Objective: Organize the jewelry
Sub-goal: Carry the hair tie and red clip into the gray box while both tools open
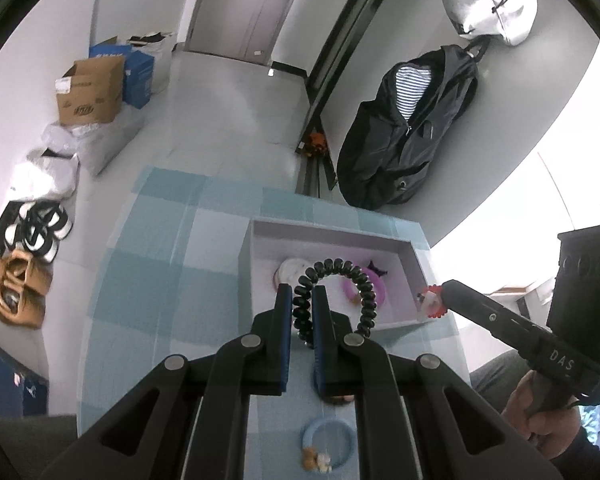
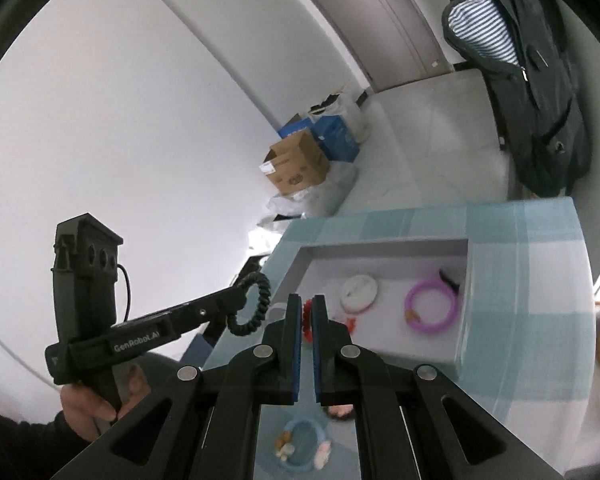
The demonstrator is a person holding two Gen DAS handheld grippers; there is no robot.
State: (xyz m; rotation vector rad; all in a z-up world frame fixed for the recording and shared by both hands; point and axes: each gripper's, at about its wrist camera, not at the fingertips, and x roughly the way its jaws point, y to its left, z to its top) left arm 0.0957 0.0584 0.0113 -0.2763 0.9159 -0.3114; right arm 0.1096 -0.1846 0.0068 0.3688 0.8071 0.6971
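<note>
Hanging from the left gripper, a black coiled spiral hair tie is pinched between the blue pads above the near edge of the shallow white rectangular tray on the blue checked tablecloth. Inside the tray a round white compact and a pink ring-shaped bracelet are seen. At the right, a small red frilled hair accessory is clamped by the closed right gripper over the tray's corner, while a light blue bracelet with charms is left on the cloth nearest the camera.

The blue ring was partly hidden behind the left gripper's frame; a small item under the right gripper could not be identified.
</note>
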